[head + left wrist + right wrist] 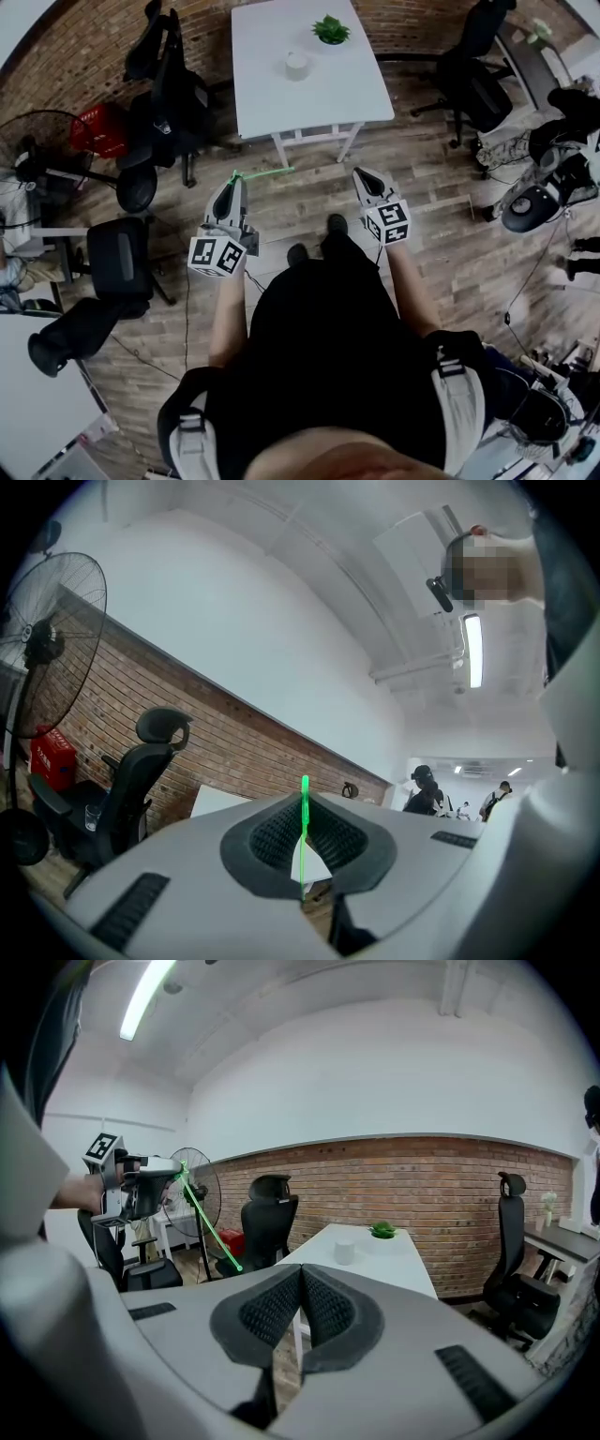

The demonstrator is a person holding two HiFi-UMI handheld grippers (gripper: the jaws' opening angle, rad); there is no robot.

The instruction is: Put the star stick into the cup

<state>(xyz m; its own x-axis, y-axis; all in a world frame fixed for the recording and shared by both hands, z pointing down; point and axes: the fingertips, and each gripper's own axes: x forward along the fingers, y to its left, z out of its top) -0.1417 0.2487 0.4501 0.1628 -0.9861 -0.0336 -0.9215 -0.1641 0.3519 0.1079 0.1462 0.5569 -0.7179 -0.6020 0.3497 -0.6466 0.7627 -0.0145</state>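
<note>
Grippers (233,183) (360,174) two, star stick (266,173) one, cup (297,64) one

— Can a gripper get to the small white cup (297,65)?
— From the front, yes; the near half of the white rectangular table (272,108) lies bare; a green potted plant (331,30) stands beyond the cup, near but apart; black office chairs (173,94) crowd the table's left side; another black chair (473,75) stands off its right; the plank floor (309,202) before it is open.
</note>
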